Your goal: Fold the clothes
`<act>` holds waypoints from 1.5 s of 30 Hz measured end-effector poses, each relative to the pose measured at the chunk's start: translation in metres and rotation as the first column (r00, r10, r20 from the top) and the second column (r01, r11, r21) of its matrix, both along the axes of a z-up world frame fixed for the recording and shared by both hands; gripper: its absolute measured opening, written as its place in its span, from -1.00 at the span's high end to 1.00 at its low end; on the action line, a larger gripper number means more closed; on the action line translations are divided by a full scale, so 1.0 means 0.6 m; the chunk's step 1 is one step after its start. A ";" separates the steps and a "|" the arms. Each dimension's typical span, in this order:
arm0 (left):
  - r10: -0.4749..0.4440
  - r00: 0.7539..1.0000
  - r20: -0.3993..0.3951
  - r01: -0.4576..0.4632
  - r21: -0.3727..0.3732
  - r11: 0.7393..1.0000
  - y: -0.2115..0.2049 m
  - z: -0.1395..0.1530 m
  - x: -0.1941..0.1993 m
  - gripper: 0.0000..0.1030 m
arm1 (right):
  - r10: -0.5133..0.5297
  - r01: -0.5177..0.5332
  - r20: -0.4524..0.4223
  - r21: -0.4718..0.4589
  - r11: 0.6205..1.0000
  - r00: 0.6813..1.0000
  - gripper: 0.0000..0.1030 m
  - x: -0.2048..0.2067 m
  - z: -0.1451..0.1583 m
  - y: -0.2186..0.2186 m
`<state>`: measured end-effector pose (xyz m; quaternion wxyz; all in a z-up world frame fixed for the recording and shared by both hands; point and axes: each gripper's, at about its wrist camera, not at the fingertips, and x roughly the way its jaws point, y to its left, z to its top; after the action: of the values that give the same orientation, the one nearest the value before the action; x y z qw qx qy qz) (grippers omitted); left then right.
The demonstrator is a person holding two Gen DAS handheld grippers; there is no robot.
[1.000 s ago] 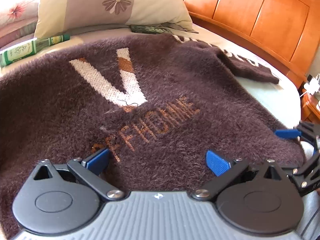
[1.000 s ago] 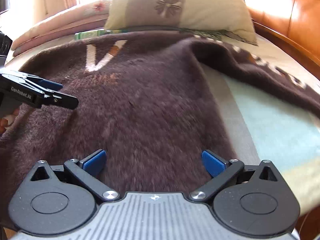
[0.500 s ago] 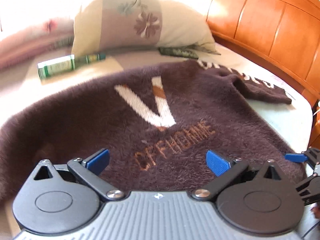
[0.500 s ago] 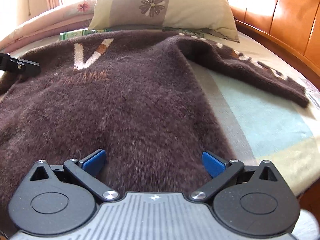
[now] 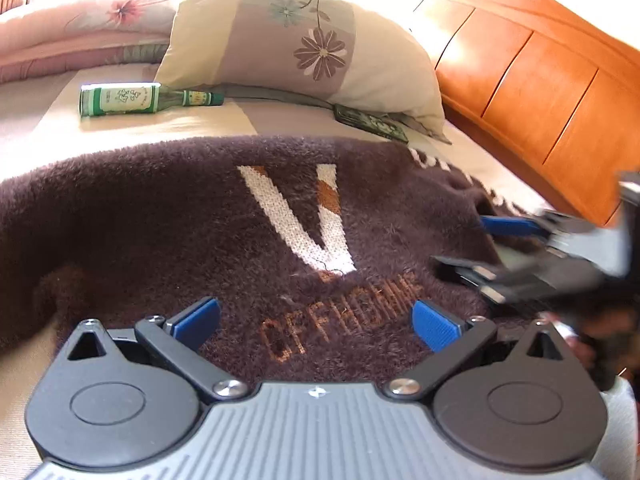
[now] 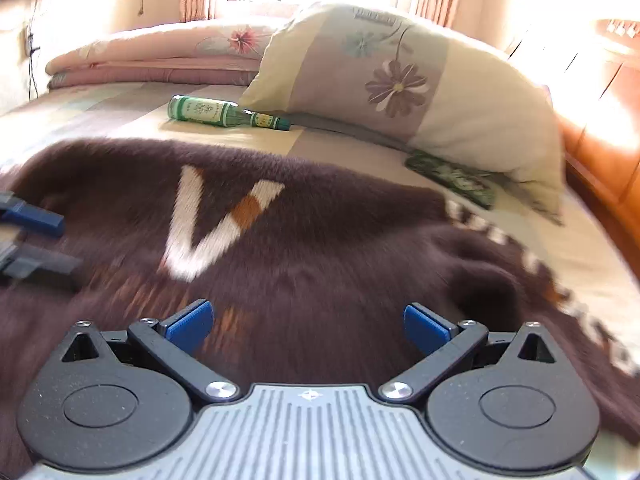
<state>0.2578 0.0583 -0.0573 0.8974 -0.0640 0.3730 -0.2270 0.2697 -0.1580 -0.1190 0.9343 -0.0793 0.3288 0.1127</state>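
- Nearest, the left gripper [image 5: 316, 322] hangs over the lower front of the sweater [image 5: 168, 232], just above its orange lettering; its blue fingers [image 5: 195, 319] are spread wide with nothing between them.
- Likewise the right gripper [image 6: 306, 324] hovers over the same brown pile, its fingers [image 6: 188, 325] wide apart and empty; its view is blurred, so I cannot tell whether it touches the knit.
- Judging by how it lies, the sweater is spread face up across the middle of the bed [image 6: 120, 116], the white V [image 6: 208, 224] showing, with no fold made: the task looks barely begun, and sleeves and body are all left to do.
- Toward the headboard side, one sleeve [image 6: 532, 264] with a pale patterned edge trails outward and would likely need bringing in first.
- Beyond the sweater's far edge, a green bottle [image 6: 224, 114] lies on its side on the bed, apart from the knit.
- Beside it a flowered pillow [image 6: 400, 80] rests on a dark flat packet [image 6: 452, 178] close to the sleeve; either could get in the way of a fold.
- Farthest, folded pink bedding [image 6: 160, 60] sits along the bed's far edge, by the wooden headboard [image 5: 540, 92].
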 end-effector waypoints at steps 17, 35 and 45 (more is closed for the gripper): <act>-0.090 0.995 -0.043 0.093 0.077 0.993 -0.057 -0.053 -0.002 -0.99 | -0.117 0.134 -0.092 0.200 0.971 0.989 -1.00 -0.102 -0.033 -0.155; -0.122 0.993 -0.001 0.122 0.088 0.989 -0.079 -0.073 -0.006 -0.99 | -0.443 0.390 -0.030 0.533 0.751 0.896 -1.00 -0.033 -0.093 -0.369; -0.114 0.993 0.023 0.111 0.111 0.988 -0.087 -0.078 -0.009 -0.99 | -0.496 0.412 -0.013 0.576 0.706 0.868 -1.00 0.007 -0.081 -0.404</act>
<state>0.2527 0.0059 -0.1038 0.8906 0.0097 0.3749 -0.2574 0.2741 -0.4002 -0.1677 0.9349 0.2742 0.2224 -0.0355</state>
